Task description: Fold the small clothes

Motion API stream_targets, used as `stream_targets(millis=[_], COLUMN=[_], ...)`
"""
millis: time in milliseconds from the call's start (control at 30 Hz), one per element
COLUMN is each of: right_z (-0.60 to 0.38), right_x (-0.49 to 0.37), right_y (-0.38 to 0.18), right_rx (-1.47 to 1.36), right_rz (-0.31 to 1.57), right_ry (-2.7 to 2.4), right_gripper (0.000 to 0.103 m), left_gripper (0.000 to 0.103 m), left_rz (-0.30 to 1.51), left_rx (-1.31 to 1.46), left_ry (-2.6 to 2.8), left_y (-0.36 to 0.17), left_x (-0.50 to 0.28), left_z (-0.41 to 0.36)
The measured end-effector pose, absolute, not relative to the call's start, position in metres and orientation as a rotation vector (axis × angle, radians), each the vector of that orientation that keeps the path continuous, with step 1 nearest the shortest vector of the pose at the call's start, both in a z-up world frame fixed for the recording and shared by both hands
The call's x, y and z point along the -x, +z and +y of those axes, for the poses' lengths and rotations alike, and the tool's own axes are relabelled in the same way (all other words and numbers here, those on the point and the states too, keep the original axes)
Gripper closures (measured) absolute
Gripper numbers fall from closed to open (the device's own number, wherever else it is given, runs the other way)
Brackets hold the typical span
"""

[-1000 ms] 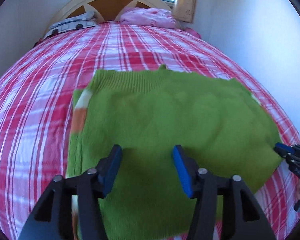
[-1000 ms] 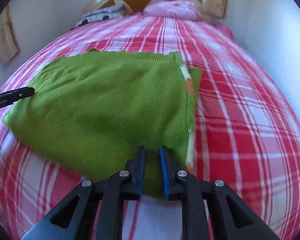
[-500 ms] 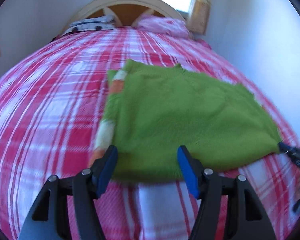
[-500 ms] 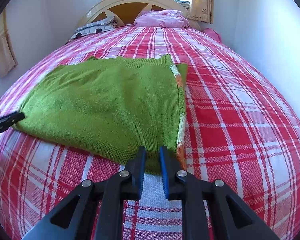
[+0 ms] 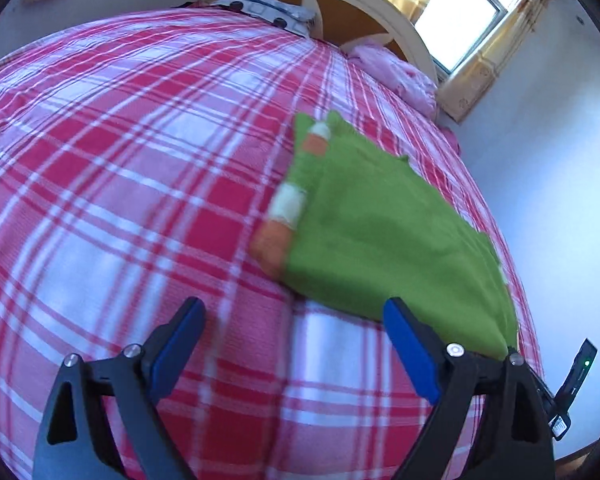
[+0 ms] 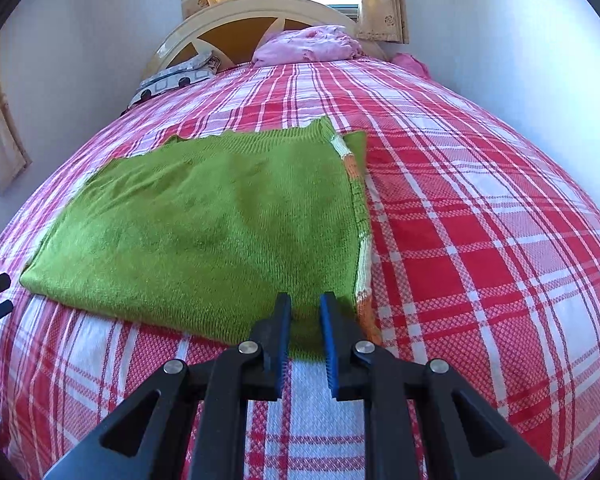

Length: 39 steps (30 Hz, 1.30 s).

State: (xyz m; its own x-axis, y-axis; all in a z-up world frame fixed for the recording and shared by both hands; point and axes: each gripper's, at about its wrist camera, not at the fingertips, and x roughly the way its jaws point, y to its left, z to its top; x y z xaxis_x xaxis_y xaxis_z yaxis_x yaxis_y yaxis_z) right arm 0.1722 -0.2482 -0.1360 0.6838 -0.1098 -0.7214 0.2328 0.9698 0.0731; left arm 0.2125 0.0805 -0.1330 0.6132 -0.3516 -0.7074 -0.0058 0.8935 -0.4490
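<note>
The folded green knitted sweater, with orange-and-white striped cuffs, lies flat on the red-and-white checked bedspread, near the foot of the bed. The right gripper sits at the sweater's near right corner, its blue pads narrowly apart with the knit edge between them; whether they pinch it cannot be confirmed. The left gripper is left of the sweater over bare bedspread, jaws opening, nothing between them. Recommendation: bring the left gripper to the near left corner, grip both corners evenly, then fold away, keeping the edges aligned.
</note>
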Motion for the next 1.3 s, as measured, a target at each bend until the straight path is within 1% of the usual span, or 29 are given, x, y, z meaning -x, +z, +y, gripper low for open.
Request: stream_targets(millis=[133, 233, 333, 433, 467, 500, 533, 567, 600, 633, 667, 767, 867, 967, 1100, 1233, 1300], right_z=[-0.249, -0.253, -0.254, -0.255, -0.255, -0.255, -0.254, -0.254, -0.254, -0.255, -0.256, -0.247, -0.222, -0.189, -0.162, -0.140, -0.140], right_x=[-0.172, -0.171, -0.171, -0.171, -0.171, -0.171, -0.171, -0.171, -0.171, -0.171, -0.172, -0.172, -0.186, -0.227, -0.281, -0.315, -0.312], right_y=[-0.136, -0.136, -0.137, -0.137, -0.137, -0.137, -0.136, -0.136, -0.136, -0.137, -0.136, -0.123, -0.098, -0.087, -0.100, -0.138, -0.142], right_rx=[-0.176, -0.210, -0.219, -0.215, -0.214, -0.213, -0.213, -0.213, -0.212, -0.214, -0.217, -0.159, -0.157, -0.153, -0.237, -0.238, -0.232], right_rz=[0.793, 0.788, 0.786, 0.787, 0.787, 0.787, 0.787, 0.787, 0.788, 0.787, 0.787, 0.752, 0.683, 0.724, 0.754, 0.881, 0.850], right_ry=[-0.187, -0.172, -0.167, -0.169, -0.170, -0.170, -0.170, -0.171, -0.171, -0.170, -0.170, -0.222, -0.137, -0.050, 0.029, 0.021, 0.032], right_gripper=[0.087, 0.087, 0.087, 0.087, 0.087, 0.087, 0.087, 0.087, 0.087, 0.087, 0.087, 0.087, 0.087, 0.088, 0.088, 0.088, 0.088], left_gripper=[0.011, 0.011, 0.010, 0.011, 0.018, 0.039, 0.049, 0.063, 0.071, 0.074, 0.079, 0.080, 0.080, 0.080, 0.080, 0.079, 0.079], left_rz=[0.926, 0.905, 0.852, 0.850, 0.842, 0.823, 0.821, 0.833, 0.832, 0.821, 0.813, 0.792, 0.782, 0.775, 0.766, 0.766, 0.765], left_rx=[0.478, 0.515, 0.658, 0.748, 0.749, 0.747, 0.737, 0.724, 0.725, 0.734, 0.730, 0.722, 0.712, 0.719, 0.753, 0.752, 0.746], left_ry=[-0.250, -0.194, -0.125, -0.127, -0.125, -0.139, -0.151, -0.143, -0.133, -0.136, -0.145, -0.171, -0.162, -0.160, -0.178, -0.177, -0.175], left_y=[-0.136, -0.137, -0.138, -0.145, -0.144, -0.144, -0.145, -0.148, -0.152, -0.156, -0.158, -0.159, -0.158, -0.159, -0.162, -0.162, -0.161], left_x=[-0.223, -0.238, -0.250, -0.263, -0.266, -0.268, -0.270, -0.273, -0.273, -0.271, -0.270, -0.267, -0.264, -0.263, -0.261, -0.262, -0.261], left_z=[0.059, 0.053, 0.056, 0.056, 0.055, 0.055, 0.054, 0.055, 0.058, 0.062, 0.063, 0.066, 0.065, 0.065, 0.069, 0.069, 0.068])
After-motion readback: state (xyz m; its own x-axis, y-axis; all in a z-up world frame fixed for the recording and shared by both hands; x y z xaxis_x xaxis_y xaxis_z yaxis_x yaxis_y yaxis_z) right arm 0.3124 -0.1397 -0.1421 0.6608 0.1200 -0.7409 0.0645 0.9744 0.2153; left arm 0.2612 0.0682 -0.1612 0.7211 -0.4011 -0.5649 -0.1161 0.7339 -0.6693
